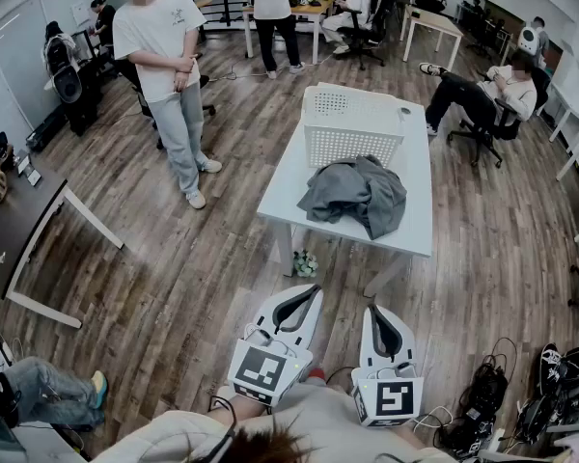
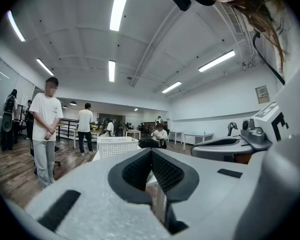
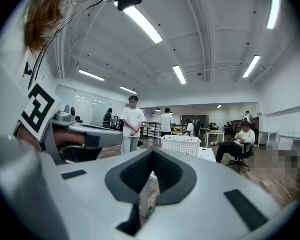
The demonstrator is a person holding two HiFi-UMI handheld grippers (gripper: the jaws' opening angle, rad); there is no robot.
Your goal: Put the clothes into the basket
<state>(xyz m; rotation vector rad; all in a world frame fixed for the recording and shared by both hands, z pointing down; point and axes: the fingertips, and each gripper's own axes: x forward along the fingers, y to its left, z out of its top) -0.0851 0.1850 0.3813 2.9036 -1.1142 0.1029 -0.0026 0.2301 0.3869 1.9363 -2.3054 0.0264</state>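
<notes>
Clothes (image 1: 355, 193) not gripped yet: left gripper (image 1: 307, 297) and right gripper (image 1: 379, 314) are both closed on nothing, parked at the person's body, well short of the table (image 1: 417, 210). The grey heap lies just in front of the basket (image 1: 352, 123), so the transfer is probably 1 short lift.

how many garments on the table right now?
1: a grey garment heaped on the white table, just on the near side of the white basket. Its folds differ in shade, so a second piece may be hidden in the heap.
</notes>
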